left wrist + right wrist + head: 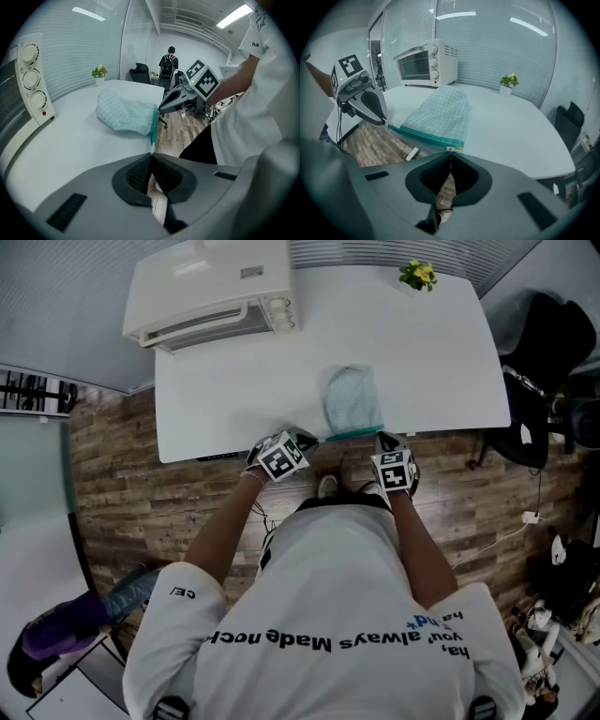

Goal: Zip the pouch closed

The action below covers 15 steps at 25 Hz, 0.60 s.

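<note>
A light green checked pouch (352,397) lies at the front edge of the white table (422,352), its teal zipper band (354,434) along the edge. My left gripper (312,440) is shut on the small tab at the band's left end (151,148). My right gripper (381,438) is shut on the zipper pull (450,150), which sits at the band's right end. In the right gripper view the pouch (440,112) stretches between both grippers, with the left gripper (384,122) at its far end. The left gripper view shows the pouch (125,113) and the right gripper (161,109).
A white toaster oven (211,287) stands at the table's back left and a small potted plant (418,276) at the back right. Dark chairs and bags (548,352) are beyond the table's right end. A person (168,63) stands far off in the room.
</note>
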Available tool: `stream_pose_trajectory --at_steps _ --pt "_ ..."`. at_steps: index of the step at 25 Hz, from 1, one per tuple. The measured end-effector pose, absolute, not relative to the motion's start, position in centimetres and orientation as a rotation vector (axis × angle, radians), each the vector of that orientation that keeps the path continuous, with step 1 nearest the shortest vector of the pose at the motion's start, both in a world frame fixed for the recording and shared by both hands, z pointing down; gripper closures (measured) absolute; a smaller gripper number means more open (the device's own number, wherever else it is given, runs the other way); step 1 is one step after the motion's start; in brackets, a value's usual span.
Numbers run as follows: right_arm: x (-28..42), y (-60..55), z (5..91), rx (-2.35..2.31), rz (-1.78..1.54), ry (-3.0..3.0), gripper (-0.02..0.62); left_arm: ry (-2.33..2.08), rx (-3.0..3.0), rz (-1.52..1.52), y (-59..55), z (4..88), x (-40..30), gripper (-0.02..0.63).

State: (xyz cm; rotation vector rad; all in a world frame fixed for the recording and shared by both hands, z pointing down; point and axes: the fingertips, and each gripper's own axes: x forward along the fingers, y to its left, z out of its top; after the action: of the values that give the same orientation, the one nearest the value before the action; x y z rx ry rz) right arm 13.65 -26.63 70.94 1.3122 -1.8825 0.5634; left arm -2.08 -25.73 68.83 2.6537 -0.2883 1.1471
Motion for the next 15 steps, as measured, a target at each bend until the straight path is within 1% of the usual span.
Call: stream_pose_trajectory --at_steps 4,6,7,15 --pt "14.2 -27.4 70.4 1.336 0.584 -1.895 0.577 -0.402 2.658 1.137 -26.8 68.5 -1.7 0.584" --pt "14.7 -27.8 70.0 1.352 0.585 -1.901 0.551 -0.463 2.671 1.126 -27.4 68.1 -1.6 0.582" --pt "14.8 -28.0 69.6 1.359 0.581 -1.907 0.549 -0.486 2.68 1.112 -27.6 67.8 -1.6 0.581" --pt "14.8 -28.0 65.0 1.387 0.537 -2.026 0.551 -0.672 2.709 0.809 -28.1 63.0 -1.6 0.578"
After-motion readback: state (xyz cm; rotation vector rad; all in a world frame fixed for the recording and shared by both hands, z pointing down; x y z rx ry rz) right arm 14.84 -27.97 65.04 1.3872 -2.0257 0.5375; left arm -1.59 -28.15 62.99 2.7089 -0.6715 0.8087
